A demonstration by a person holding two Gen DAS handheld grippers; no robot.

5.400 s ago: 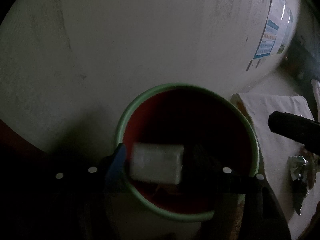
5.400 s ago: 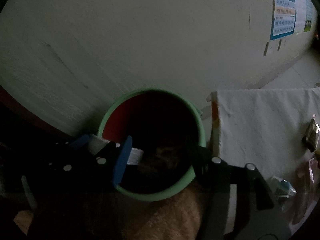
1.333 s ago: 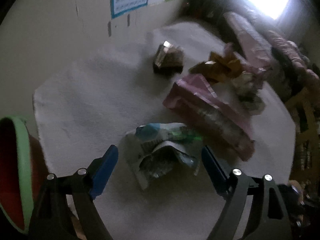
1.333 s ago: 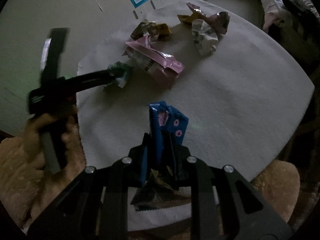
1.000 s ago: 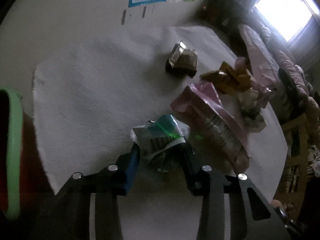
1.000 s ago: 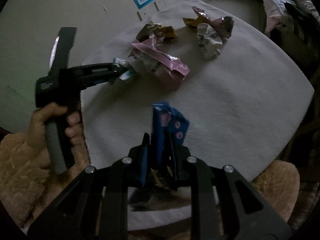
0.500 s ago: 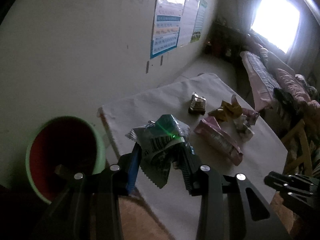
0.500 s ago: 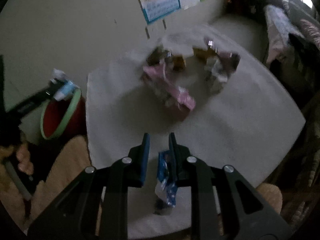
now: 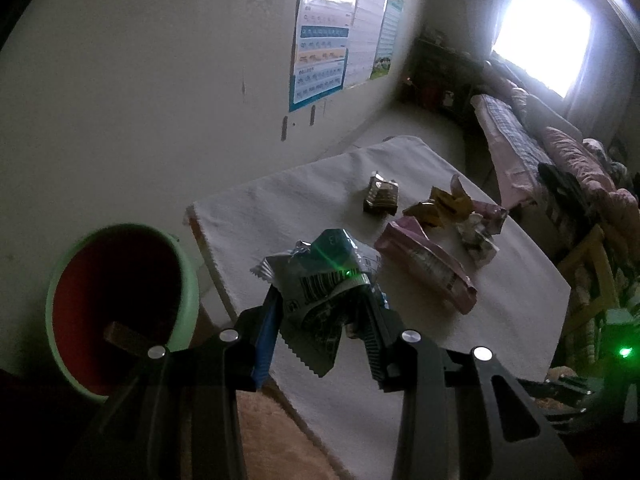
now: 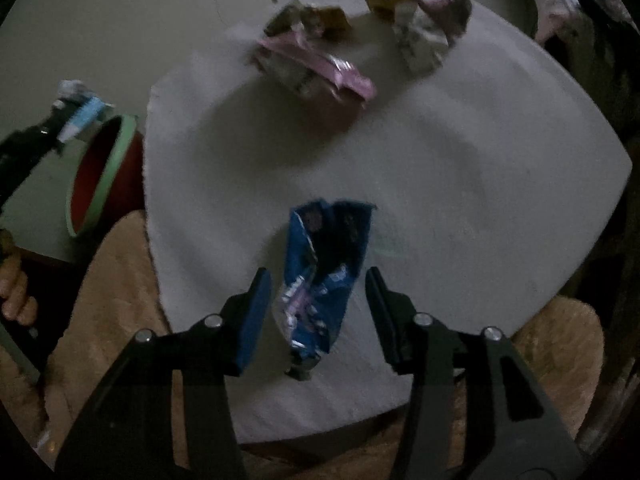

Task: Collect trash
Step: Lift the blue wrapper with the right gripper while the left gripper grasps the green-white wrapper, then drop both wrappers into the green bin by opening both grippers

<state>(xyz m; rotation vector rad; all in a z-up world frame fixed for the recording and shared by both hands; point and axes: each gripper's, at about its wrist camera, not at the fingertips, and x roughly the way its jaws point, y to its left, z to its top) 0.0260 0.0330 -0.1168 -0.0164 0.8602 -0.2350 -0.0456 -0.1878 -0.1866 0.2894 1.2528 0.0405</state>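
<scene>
With the left claw [image 9: 325, 322] clenched on the crumpled green-and-white wrapper [image 9: 324, 280] right of the green-rimmed bin [image 9: 120, 312], carry it squarely over the bin's mouth before releasing, while the right claw [image 10: 316, 316], its jaws just opened, re-grips the blue wrapper [image 10: 320, 276] on the desk [image 10: 480, 184].

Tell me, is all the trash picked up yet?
Not yet. The bin already holds something dark. The left gripper grips a crumpled wrapper beside it. The right gripper has just been opening, and the blue wrapper sits loose between its jaws. More wrappers wait on the white cloth.
</scene>
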